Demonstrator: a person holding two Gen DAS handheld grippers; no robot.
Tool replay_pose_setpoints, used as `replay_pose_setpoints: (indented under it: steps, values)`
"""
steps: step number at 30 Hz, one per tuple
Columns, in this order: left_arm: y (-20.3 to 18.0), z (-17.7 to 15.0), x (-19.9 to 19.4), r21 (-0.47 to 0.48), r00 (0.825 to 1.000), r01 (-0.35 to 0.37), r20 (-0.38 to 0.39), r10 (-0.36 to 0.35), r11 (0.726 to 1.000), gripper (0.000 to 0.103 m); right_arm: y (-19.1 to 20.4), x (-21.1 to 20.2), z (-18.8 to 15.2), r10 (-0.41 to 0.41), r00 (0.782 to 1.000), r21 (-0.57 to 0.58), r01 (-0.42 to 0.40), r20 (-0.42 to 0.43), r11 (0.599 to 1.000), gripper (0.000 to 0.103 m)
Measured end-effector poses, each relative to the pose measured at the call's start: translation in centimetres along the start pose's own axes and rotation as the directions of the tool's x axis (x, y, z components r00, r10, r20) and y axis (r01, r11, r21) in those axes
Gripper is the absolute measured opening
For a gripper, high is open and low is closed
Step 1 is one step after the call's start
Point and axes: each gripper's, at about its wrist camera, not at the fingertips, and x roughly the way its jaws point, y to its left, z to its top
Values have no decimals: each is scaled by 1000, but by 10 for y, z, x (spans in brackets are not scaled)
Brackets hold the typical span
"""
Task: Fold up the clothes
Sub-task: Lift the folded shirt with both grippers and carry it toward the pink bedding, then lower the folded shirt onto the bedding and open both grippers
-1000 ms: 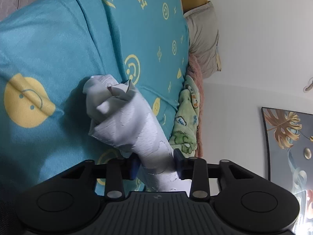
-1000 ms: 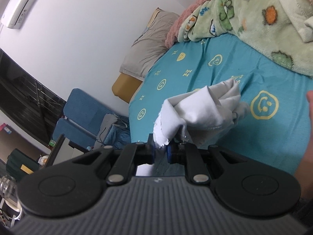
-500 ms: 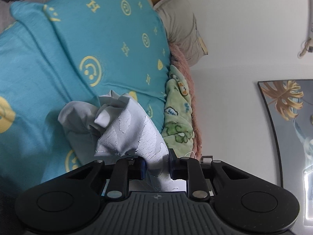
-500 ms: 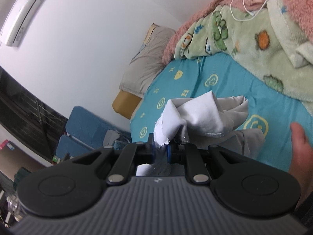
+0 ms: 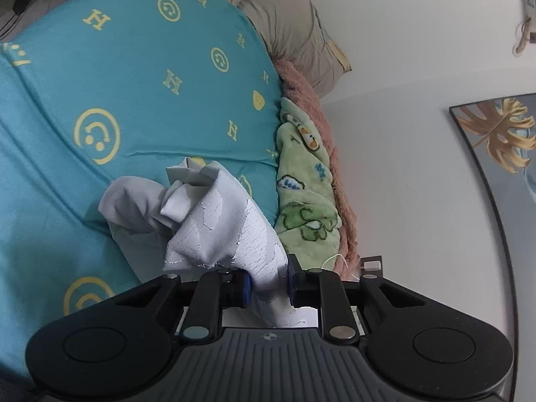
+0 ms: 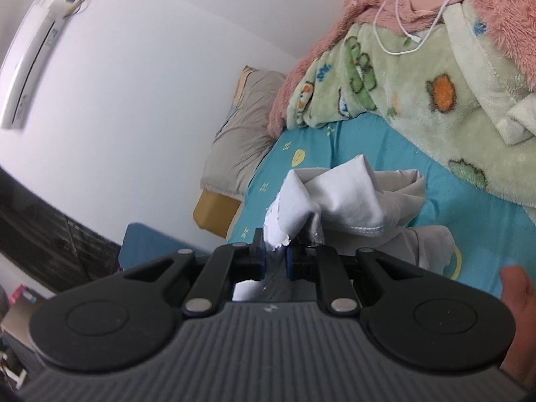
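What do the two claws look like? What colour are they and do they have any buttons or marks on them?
Both look the same. The left claw and right claw are black plastic, with blue pads on the fingertips. Each has two slanted black link bars with silver round rivets, a big round disc on either side, and a grey ribbed body bearing a tiny round logo. No cables or sleeves show.

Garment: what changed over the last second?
The garment was bunched in the air; now its lower part drapes onto the bed and it has spread looser. Left gripper and right gripper stayed shut on it; no regrasp.
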Motion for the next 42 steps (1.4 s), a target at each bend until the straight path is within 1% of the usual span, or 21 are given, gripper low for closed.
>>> replay_pose_setpoints:
  steps: [7,11,13,16,17,20,22,23,25,26,27,28,29,30,32,33,35,37,39,41,42]
  values:
    - [-35,13,48,44,999,-24,-25,25,999,20,-9,22,32,-6,998,7,5,62,1000,14]
    - [-66,21,83,72,998,-35,-45,38,997,19,-13,34,60,-20,997,22,18,76,1000,14]
    - [-87,24,105,96,998,-41,-53,46,995,19,-13,43,86,-22,997,27,20,69,999,14]
    - [-139,26,141,182,999,-29,-29,35,983,18,-11,58,144,16,1000,13,-16,19,1000,15]
    - [-159,24,153,209,999,-17,-23,23,978,18,-10,60,167,24,1000,14,-24,7,1000,15]
    - [-224,15,193,272,999,47,-28,-41,961,18,-6,57,237,47,999,19,-47,24,999,15]
    - [-264,5,218,303,993,116,-47,-107,946,18,8,42,276,42,994,-78,-34,100,996,15]
    - [-282,-1,230,327,988,156,-56,-145,932,18,16,31,289,48,987,-143,-26,153,989,15]
    - [-304,-19,252,395,975,221,-78,-208,892,18,22,6,305,79,964,-241,-16,253,970,15]
    - [-308,-29,263,422,969,248,-98,-228,872,18,18,-4,308,87,954,-267,-7,288,964,15]
    - [-304,-39,273,435,963,270,-124,-240,859,18,13,-14,310,88,944,-287,8,319,958,15]
    - [-293,-50,284,445,962,272,-153,-227,853,18,2,-20,308,67,938,-290,37,340,956,15]
    - [-278,-60,294,460,964,256,-181,-193,850,18,-10,-24,304,37,935,-289,71,352,955,15]
    - [-263,-70,304,475,965,241,-208,-158,846,18,-26,-23,296,-20,942,-281,120,335,952,15]
    - [-233,-90,325,505,963,206,-258,-81,838,18,-60,-21,280,-133,947,-264,214,294,940,15]
    - [-214,-99,333,518,959,179,-282,-30,836,18,-77,-18,268,-188,950,-247,250,251,936,15]
    - [-179,-115,348,542,944,132,-323,61,830,18,-110,-12,245,-286,944,-215,318,166,923,15]
    - [-156,-124,351,554,937,126,-339,84,823,18,-128,-11,228,-307,942,-193,329,135,924,15]
    - [-144,-129,349,568,936,137,-343,82,812,19,-134,-13,221,-317,940,-186,337,130,923,15]
    - [-143,-134,346,597,938,136,-334,90,791,23,-135,-16,218,-330,935,-183,350,131,919,16]
    - [-143,-136,343,619,940,130,-325,102,774,25,-135,-17,218,-337,932,-180,357,130,917,16]
